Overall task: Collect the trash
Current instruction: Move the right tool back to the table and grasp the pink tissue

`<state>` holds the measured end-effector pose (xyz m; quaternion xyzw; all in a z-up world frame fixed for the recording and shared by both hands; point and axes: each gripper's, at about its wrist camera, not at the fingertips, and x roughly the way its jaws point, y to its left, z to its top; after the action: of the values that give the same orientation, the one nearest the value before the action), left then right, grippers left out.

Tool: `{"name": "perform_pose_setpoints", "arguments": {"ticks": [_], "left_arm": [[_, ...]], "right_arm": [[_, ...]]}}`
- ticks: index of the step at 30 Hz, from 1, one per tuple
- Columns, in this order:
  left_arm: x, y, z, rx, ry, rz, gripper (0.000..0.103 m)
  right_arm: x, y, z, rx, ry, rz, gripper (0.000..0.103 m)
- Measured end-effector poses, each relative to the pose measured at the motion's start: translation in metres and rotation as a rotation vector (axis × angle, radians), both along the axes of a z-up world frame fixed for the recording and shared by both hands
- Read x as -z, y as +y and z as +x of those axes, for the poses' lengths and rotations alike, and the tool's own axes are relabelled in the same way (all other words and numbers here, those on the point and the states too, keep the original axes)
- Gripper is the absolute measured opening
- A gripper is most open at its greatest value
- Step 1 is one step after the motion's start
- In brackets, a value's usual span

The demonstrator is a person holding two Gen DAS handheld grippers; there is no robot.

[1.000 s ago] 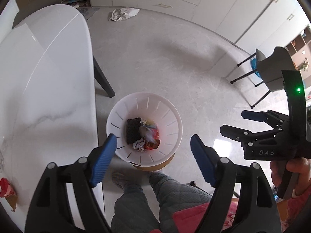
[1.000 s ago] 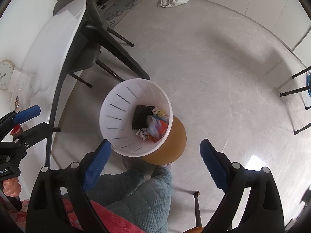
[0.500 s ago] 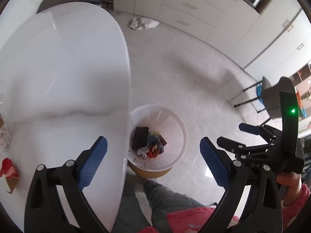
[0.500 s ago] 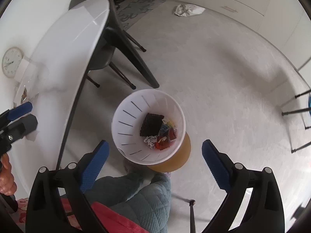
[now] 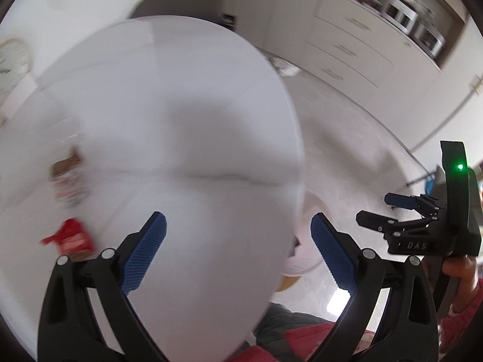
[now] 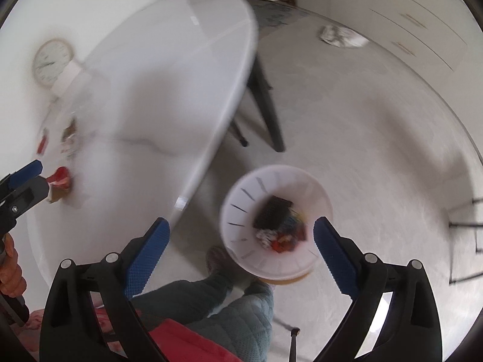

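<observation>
My left tongs (image 5: pixel 238 250) are spread wide and hold nothing, hanging over the white table (image 5: pixel 181 114) close to its near edge. Off toward the table's left edge I can make out a red wrapper (image 5: pixel 71 238) lying on the top, and just beyond it a second bit of trash (image 5: pixel 68 181), too blurred for me to name. My right tongs (image 6: pixel 241 249) are also spread and empty, held out past the table's right edge over the floor (image 6: pixel 377 120). Below them stands the white bin (image 6: pixel 241 205), just beside the table's near-right edge, with a dark piece and some crumpled coloured scraps (image 6: pixel 280 235) already lying in its bottom. In the right view the same wrapper shows near the left tongs, with more small bits beyond it toward a clock (image 6: pixel 51 61) that stands at the far-left side of the table. A crumpled white bag (image 6: pixel 341 36) lies on the floor well away, near the cabinets (image 6: pixel 422 15). Both views are smeared, so finer detail I cannot tell.
</observation>
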<state>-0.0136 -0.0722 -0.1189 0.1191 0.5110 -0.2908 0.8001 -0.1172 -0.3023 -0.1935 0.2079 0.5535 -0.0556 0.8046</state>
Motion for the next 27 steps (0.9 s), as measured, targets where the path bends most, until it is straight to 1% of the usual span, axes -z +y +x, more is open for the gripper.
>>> {"name": "perform_pose_setpoints", "arguments": {"ticks": [2, 4, 6, 7, 10, 13, 14, 15, 17, 19, 20, 22, 23, 24, 26, 27], "left_arm": [[-0.007, 0.031, 0.005, -0.053, -0.019, -0.004, 0.093], [-0.012, 0.066, 0.011, -0.12, -0.036, 0.004, 0.095], [-0.014, 0.096, 0.014, -0.178, -0.046, 0.013, 0.095], [-0.015, 0.107, 0.015, -0.2, -0.046, 0.017, 0.095], [-0.013, 0.161, 0.018, -0.305, -0.039, 0.032, 0.095], [-0.011, 0.203, 0.019, -0.392, -0.022, 0.032, 0.095], [-0.01, 0.21, 0.02, -0.411, -0.018, 0.03, 0.095], [-0.008, 0.224, 0.021, -0.437, -0.014, 0.026, 0.095], [-0.004, 0.246, 0.025, -0.477, -0.003, 0.019, 0.095], [0.0, 0.265, 0.027, -0.511, 0.006, 0.007, 0.095], [0.002, 0.269, 0.027, -0.521, 0.008, 0.003, 0.095], [0.006, 0.281, 0.03, -0.547, 0.013, -0.011, 0.095], [0.007, 0.287, 0.031, -0.555, 0.015, -0.019, 0.095], [0.009, 0.292, 0.032, -0.565, 0.019, -0.029, 0.095], [0.012, 0.303, 0.034, -0.584, 0.03, -0.05, 0.095], [0.015, 0.307, 0.035, -0.594, 0.037, -0.062, 0.095]], "right_arm": [[-0.006, 0.02, 0.018, -0.056, -0.015, 0.004, 0.096], [-0.011, 0.048, 0.039, -0.133, -0.026, 0.004, 0.096], [-0.016, 0.071, 0.053, -0.2, -0.037, 0.004, 0.096], [-0.019, 0.084, 0.06, -0.236, -0.044, 0.006, 0.096], [-0.031, 0.132, 0.09, -0.361, -0.079, 0.02, 0.095], [-0.044, 0.169, 0.11, -0.453, -0.112, 0.051, 0.095], [-0.049, 0.189, 0.121, -0.501, -0.126, 0.069, 0.095], [-0.052, 0.201, 0.127, -0.525, -0.131, 0.076, 0.094], [-0.054, 0.233, 0.143, -0.592, -0.13, 0.096, 0.09], [-0.052, 0.259, 0.159, -0.629, -0.107, 0.109, 0.082], [-0.048, 0.273, 0.169, -0.645, -0.091, 0.133, 0.08], [-0.038, 0.292, 0.182, -0.658, -0.049, 0.164, 0.07], [-0.034, 0.3, 0.186, -0.663, -0.035, 0.168, 0.067], [-0.027, 0.31, 0.19, -0.672, -0.018, 0.167, 0.064], [-0.02, 0.323, 0.194, -0.68, 0.002, 0.156, 0.06], [-0.017, 0.328, 0.195, -0.686, 0.011, 0.15, 0.056]]}}
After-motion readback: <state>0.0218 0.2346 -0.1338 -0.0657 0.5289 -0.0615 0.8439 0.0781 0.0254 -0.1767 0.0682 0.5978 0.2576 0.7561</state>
